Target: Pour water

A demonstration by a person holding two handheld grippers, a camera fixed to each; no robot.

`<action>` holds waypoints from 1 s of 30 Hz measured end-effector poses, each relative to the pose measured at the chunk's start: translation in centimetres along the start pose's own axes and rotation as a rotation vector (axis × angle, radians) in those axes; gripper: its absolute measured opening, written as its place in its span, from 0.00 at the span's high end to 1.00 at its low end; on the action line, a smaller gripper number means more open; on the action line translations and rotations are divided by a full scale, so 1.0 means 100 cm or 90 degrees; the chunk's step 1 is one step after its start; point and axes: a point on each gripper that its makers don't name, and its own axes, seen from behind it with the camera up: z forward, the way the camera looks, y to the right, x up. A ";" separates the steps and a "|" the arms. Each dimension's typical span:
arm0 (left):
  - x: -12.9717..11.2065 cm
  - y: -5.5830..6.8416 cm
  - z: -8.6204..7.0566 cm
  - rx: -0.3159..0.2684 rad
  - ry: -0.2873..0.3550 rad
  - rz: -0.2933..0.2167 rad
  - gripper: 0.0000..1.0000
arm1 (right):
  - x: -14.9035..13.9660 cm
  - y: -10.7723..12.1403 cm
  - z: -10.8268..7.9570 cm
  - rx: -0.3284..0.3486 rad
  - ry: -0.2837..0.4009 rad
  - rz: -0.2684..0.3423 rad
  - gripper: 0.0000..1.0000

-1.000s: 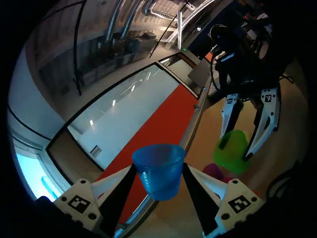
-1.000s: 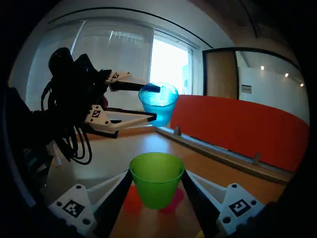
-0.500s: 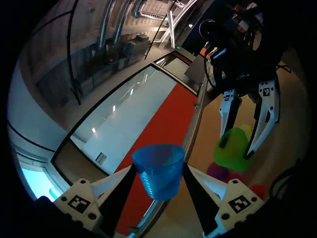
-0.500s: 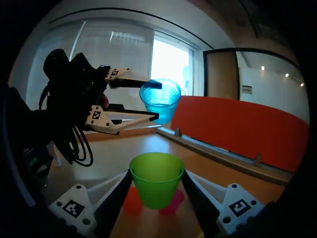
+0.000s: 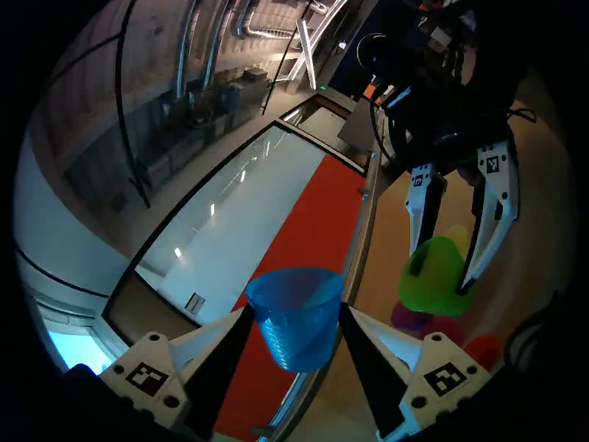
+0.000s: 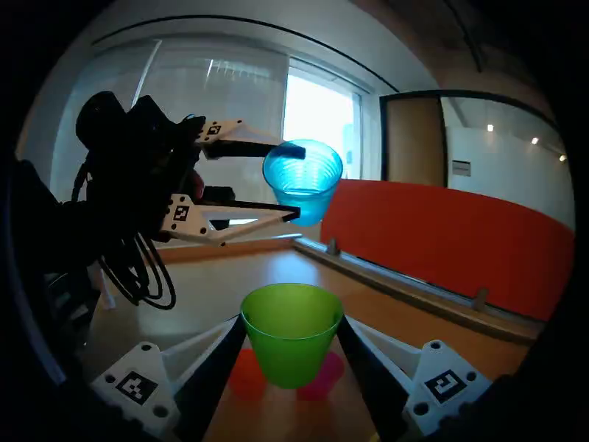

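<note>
Up at twelve o'clock from the bright green plastic cup (image 6: 292, 346), in the right gripper view, hangs the see-through blue plastic cup (image 6: 302, 180). The left gripper (image 6: 298, 183) squeezes the blue cup from both sides. It leans, mouth tipped toward the green one. The right gripper (image 6: 292, 320) pinches the green cup, upright, mouth up. To pour, the blue cup likely must tip more. Water inside cannot be made out. Pink round things (image 6: 324, 372) below are half hidden.

A green cup (image 6: 292, 346) in right tool (image 6: 292, 321).
</note>
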 end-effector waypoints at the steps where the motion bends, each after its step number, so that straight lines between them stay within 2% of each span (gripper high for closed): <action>1: 0.001 0.000 0.000 0.000 0.000 0.004 0.16 | 0.001 0.000 0.000 0.001 0.000 0.000 0.10; 11: 0.008 -0.002 0.002 0.001 0.002 0.039 0.16 | 0.002 -0.002 0.003 0.004 0.003 -0.003 0.10; 30: 0.019 -0.002 -0.005 0.004 0.008 0.101 0.16 | 0.003 -0.002 0.004 0.006 0.006 -0.005 0.10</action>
